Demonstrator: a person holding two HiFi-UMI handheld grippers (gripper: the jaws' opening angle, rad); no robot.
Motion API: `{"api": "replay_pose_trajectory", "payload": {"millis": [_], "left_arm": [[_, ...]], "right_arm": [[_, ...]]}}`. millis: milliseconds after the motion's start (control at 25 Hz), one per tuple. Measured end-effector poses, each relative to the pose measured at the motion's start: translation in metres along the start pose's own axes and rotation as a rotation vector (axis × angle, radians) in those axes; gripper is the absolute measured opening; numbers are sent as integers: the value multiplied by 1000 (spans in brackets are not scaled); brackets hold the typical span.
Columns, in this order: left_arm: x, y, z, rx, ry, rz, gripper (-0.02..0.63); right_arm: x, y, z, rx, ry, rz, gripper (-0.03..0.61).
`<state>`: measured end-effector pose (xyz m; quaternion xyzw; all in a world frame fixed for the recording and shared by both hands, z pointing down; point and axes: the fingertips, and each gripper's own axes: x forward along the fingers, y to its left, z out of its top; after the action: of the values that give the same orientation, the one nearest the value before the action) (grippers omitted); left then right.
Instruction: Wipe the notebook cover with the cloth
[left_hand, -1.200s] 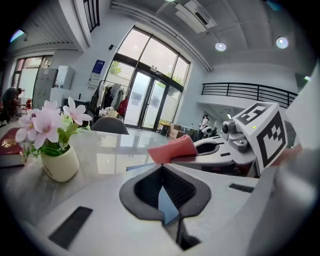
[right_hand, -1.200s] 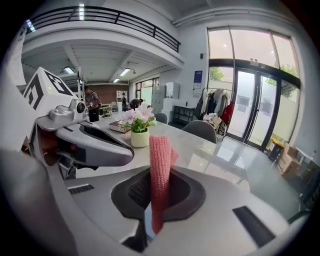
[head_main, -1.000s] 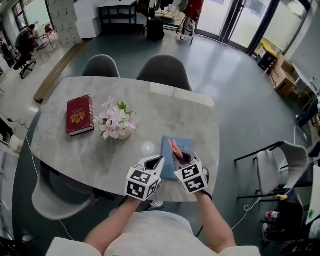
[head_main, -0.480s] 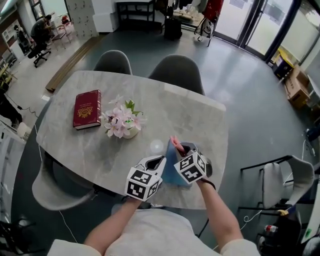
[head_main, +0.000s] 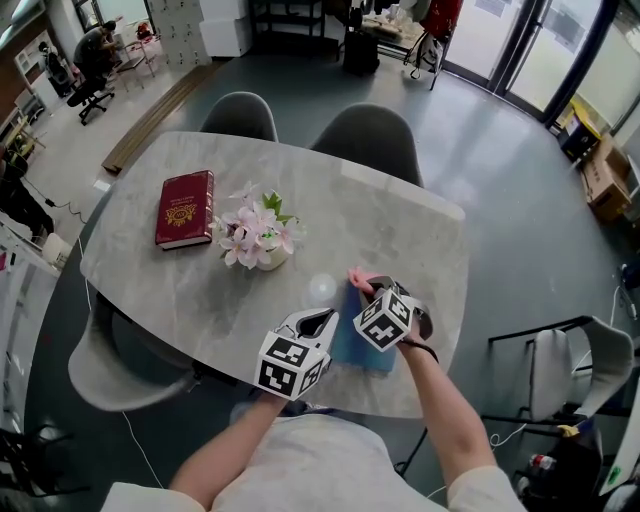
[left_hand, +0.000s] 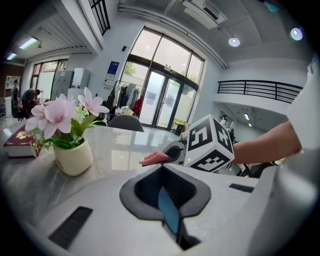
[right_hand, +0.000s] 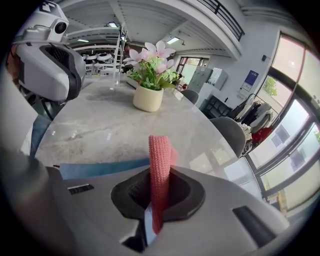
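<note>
Right tool (head_main: 368, 296) clamped on pink cloth (right_hand: 160, 160), cloth tip poking forward over blue notebook (head_main: 362, 350) at near edge of worktop (head_main: 190, 285). Left tool (head_main: 318, 322) closed, nothing gripped, just beside notebook's left edge. Advice: lay cloth flat on cover, light even pressure, long strokes; left tool could pin notebook against sliding.

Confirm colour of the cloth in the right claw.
The cloth is salmon pink, plain knit; best in the right gripper view.
</note>
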<state>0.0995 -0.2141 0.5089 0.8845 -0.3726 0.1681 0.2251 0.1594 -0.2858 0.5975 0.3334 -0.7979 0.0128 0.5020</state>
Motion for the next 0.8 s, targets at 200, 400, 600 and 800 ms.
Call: {"api": "replay_pose_trajectory", "payload": {"millis": [200,400,600,800], "left_arm": [[2,-1,-4,-6,-1,-4,8],[-1,1,-9,-25,-8,-14,8],[-2,2,-17,-69,-15,-47,8],[-6,8,-22,-68,1,-38,8]], "right_arm": [[6,10,-6,-14,22,21,14],[6,14,-5,-15,23,30,14],[6,18,-6,-14,25,33,14],[6,24,-6,-7,25,36,14]]}}
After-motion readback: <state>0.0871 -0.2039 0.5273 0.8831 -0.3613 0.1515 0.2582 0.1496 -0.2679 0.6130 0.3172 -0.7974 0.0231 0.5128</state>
